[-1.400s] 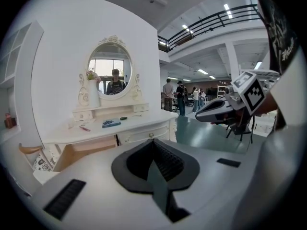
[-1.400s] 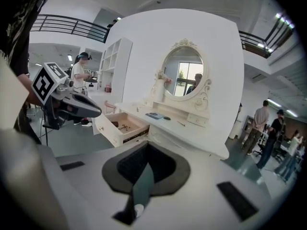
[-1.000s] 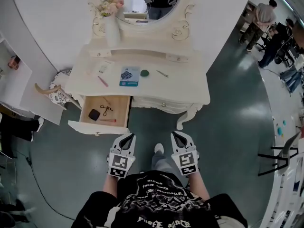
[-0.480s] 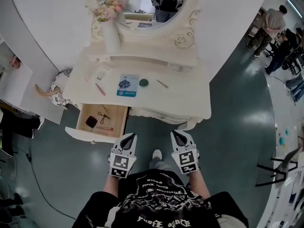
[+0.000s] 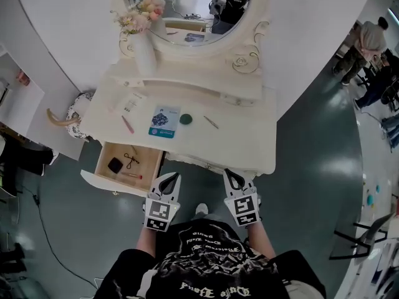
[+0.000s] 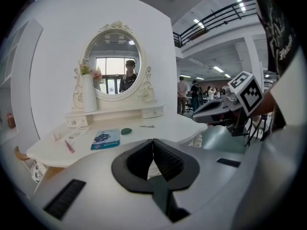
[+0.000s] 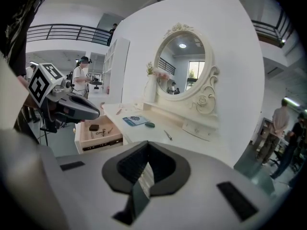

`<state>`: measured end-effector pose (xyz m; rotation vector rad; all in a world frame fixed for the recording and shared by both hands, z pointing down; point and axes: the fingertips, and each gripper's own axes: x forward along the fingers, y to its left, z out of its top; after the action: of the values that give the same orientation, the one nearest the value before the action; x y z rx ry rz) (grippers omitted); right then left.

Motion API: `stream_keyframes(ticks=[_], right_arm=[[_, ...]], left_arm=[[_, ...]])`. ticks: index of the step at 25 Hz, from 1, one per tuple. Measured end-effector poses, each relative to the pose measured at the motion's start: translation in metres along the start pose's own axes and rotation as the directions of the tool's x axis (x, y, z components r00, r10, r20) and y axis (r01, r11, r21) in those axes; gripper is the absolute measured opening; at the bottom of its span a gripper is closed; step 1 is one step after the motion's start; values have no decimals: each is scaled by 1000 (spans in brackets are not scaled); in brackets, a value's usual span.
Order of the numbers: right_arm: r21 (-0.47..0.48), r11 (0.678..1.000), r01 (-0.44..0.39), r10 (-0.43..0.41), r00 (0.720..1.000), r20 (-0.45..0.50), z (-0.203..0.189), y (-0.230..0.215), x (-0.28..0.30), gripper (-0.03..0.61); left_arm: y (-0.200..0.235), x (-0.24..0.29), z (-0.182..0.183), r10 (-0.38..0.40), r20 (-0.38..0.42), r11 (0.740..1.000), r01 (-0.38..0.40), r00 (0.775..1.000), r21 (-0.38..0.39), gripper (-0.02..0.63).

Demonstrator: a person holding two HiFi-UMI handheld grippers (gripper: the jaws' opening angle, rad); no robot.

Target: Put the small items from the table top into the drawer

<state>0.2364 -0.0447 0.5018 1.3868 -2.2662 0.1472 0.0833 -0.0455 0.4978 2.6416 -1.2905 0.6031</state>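
Observation:
A white dressing table [image 5: 243,136] carries a pink stick [image 5: 128,124], a blue booklet [image 5: 164,122], a green round piece [image 5: 186,119], a thin metal pin [image 5: 212,123] and a white slip [image 5: 131,101]. Its left drawer [image 5: 151,174] stands pulled out, holding a black block [image 5: 115,165], small scissors [image 5: 130,161] and a pink stick [image 5: 132,175]. My left gripper [image 5: 169,179] hangs shut and bare just right of the drawer's front. My right gripper [image 5: 234,178] is shut and bare too, before the table's front edge. The booklet [image 6: 106,138] and the drawer [image 7: 98,132] show in the gripper views.
A white vase of flowers [image 5: 144,39] and an oval mirror [image 5: 193,11] stand at the table's back, above a low shelf with small drawers [image 5: 246,92]. A patterned stool [image 5: 73,114] sits at the table's left. People [image 5: 368,48] stand at the far right on the grey floor.
The table and open drawer have drawn closer to both grippers, which are now right at the table's front. Both grippers stay shut and hold nothing.

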Motion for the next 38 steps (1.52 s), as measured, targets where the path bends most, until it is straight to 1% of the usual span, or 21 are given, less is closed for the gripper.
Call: stream_keyframes(ticks=[5, 11, 15, 19, 23, 25, 28, 32, 38], right_arm=[[-19, 999, -44, 44, 999, 2, 2, -13, 12, 11], [-42, 997, -72, 72, 997, 14, 6, -23, 23, 11], [-52, 995, -82, 83, 997, 9, 3, -29, 27, 11], [-41, 995, -93, 93, 996, 12, 2, -30, 28, 11], [-24, 994, -103, 103, 995, 13, 0, -30, 28, 11], [-17, 994, -109, 109, 994, 6, -3, -29, 29, 11], [-14, 993, -117, 117, 993, 1, -3, -27, 31, 11], [-5, 991, -132, 132, 991, 4, 0, -24, 35, 11], [4, 991, -137, 137, 990, -12, 6, -21, 50, 12]], left_arm=[[-2, 18, 10, 19, 2, 1000, -19, 1000, -12, 15], [-3, 36, 18, 31, 11, 999, -31, 999, -9, 15], [-6, 43, 20, 35, 14, 999, -34, 999, -18, 15], [-7, 45, 16, 41, 2, 999, -41, 999, -24, 15], [4, 42, 22, 111, 27, 993, -110, 993, -38, 15], [9, 40, 24, 126, 35, 991, -124, 991, -54, 15], [15, 36, 26, 140, 43, 989, -137, 989, -59, 15], [29, 30, 27, 197, 48, 979, -194, 979, -64, 15], [49, 28, 22, 214, 33, 973, -210, 976, -97, 15]])
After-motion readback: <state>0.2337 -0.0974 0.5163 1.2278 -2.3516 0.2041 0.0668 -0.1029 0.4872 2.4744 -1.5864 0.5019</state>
